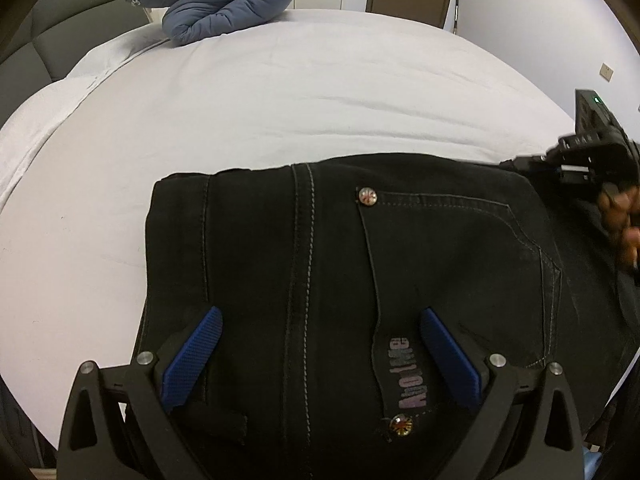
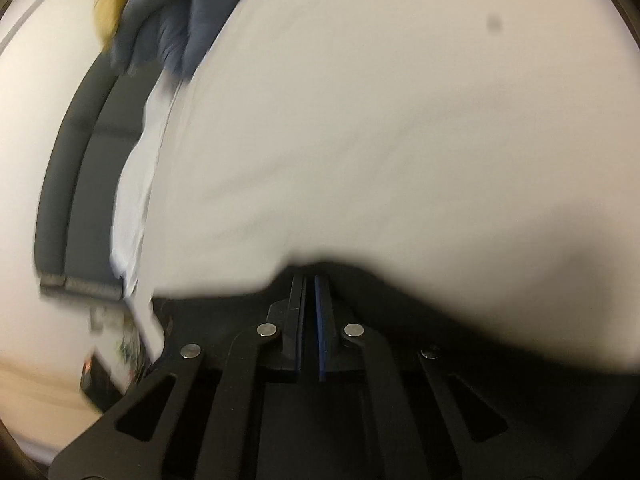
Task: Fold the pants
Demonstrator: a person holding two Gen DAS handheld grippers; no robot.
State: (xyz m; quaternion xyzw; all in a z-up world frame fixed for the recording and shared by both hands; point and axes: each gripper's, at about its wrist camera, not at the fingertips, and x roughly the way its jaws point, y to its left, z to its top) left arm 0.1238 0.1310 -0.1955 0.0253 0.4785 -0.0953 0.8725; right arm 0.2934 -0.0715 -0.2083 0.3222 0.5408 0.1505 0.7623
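Already the black pants (image 1: 344, 280) lie as a compact folded stack on the white bed (image 1: 280, 92), back pocket up. The left tongs (image 1: 320, 356) hover wide above them, gripping nothing. The right tongs (image 2: 311, 320) are nearly closed on dark cloth, probably an edge of the pants (the view is blurred). A tug there, unpinned on the left, could drag the stack apart.
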